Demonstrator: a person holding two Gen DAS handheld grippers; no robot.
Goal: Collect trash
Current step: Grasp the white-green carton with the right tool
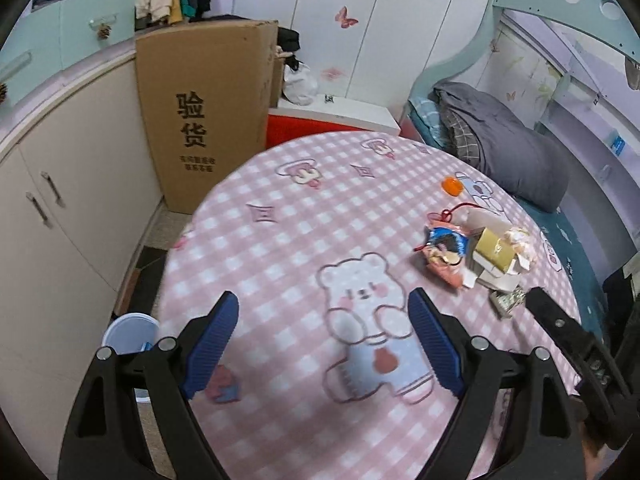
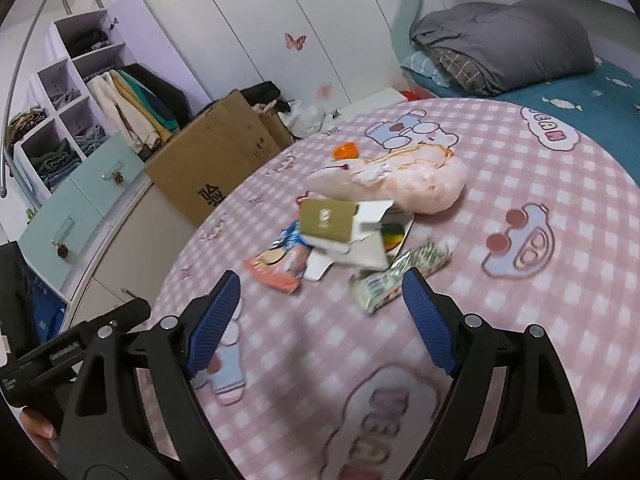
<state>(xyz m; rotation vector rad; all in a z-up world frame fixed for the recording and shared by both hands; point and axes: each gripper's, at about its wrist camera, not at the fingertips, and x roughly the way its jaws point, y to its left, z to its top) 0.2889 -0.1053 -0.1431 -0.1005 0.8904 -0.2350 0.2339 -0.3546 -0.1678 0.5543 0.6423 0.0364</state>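
A pile of trash lies on the round table with the pink checked cloth (image 2: 520, 320): a gold and white carton (image 2: 344, 232), an orange-pink snack packet (image 2: 276, 268), a green and silver wrapper (image 2: 396, 280), a pinkish plastic bag (image 2: 424, 184) and an orange lid (image 2: 346, 150). My right gripper (image 2: 322, 292) is open and empty just short of the wrapper. My left gripper (image 1: 324, 312) is open and empty over the table's left part, with the pile to its right: carton (image 1: 494, 254), packet (image 1: 444, 252), wrapper (image 1: 506, 302), lid (image 1: 453, 186).
A white bin (image 1: 130, 332) stands on the floor left of the table. A tall cardboard box (image 1: 204, 116) and cream cupboards (image 1: 68, 200) stand at the left. A bed with a grey blanket (image 1: 504, 140) lies beyond the table on the right.
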